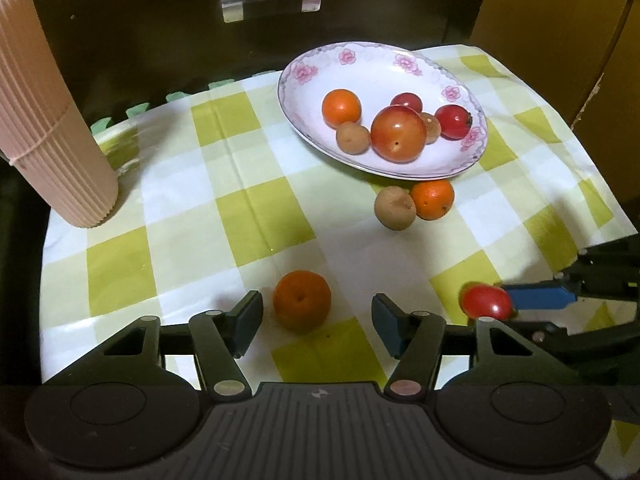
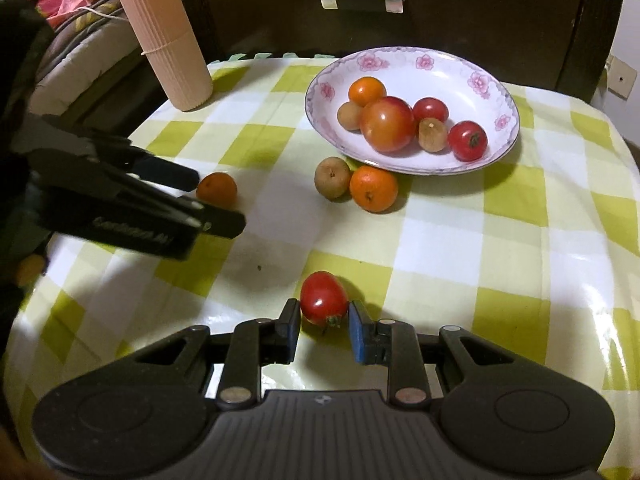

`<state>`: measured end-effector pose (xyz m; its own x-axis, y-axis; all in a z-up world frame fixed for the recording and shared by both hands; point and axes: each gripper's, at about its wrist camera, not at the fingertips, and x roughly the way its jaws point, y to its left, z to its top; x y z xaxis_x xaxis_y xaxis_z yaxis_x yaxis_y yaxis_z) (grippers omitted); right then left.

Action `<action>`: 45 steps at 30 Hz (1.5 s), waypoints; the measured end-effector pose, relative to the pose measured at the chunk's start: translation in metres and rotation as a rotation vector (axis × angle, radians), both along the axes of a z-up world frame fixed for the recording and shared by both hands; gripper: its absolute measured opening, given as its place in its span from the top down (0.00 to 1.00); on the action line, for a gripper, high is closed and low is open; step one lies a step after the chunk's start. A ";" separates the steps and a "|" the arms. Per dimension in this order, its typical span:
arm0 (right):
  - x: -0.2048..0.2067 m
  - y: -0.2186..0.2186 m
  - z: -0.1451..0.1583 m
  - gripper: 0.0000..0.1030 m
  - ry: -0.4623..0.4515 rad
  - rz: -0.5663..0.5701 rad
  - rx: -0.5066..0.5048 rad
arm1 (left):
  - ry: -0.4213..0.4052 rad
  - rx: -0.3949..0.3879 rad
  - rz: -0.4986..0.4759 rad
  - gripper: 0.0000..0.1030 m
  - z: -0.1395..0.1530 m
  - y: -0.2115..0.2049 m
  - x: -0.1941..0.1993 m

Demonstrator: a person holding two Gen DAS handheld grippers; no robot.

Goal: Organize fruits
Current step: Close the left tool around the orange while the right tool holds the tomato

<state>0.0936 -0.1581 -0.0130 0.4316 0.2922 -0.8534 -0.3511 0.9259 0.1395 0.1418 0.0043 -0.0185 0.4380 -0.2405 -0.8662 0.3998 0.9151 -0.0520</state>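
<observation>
An orange (image 1: 302, 300) lies on the green-checked cloth between the fingers of my left gripper (image 1: 317, 305), which is open with a gap on each side of the fruit. My right gripper (image 2: 323, 311) is shut on a small red tomato (image 2: 323, 298), held just above the cloth; that tomato (image 1: 486, 300) also shows at the right of the left wrist view. The flowered white plate (image 2: 400, 58) holds several fruits, among them a large tomato (image 2: 387, 129). A brown fruit (image 2: 332, 178) and another orange (image 2: 374, 189) lie on the cloth beside the plate's near rim.
A ribbed pink cylinder (image 2: 168, 40) stands at the cloth's far left corner. A dark cabinet with a clear handle (image 2: 362, 0) rises behind the table. Bedding (image 2: 76, 60) lies off the left edge. The cloth (image 2: 480, 240) drapes over the table's edges.
</observation>
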 end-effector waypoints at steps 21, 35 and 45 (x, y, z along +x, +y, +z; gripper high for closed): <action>0.005 -0.001 -0.002 0.71 -0.005 0.003 0.009 | -0.013 0.042 -0.007 0.62 -0.004 -0.013 0.000; 0.005 0.000 -0.003 0.69 -0.005 0.007 0.008 | -0.025 0.045 -0.022 0.59 -0.003 -0.018 0.002; 0.005 0.001 -0.003 0.63 0.005 0.008 0.012 | -0.042 0.052 -0.021 0.55 -0.006 -0.019 0.002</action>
<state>0.0989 -0.1575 -0.0160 0.4255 0.3058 -0.8517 -0.3575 0.9214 0.1522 0.1443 -0.0145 -0.0240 0.4691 -0.2054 -0.8589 0.4201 0.9074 0.0125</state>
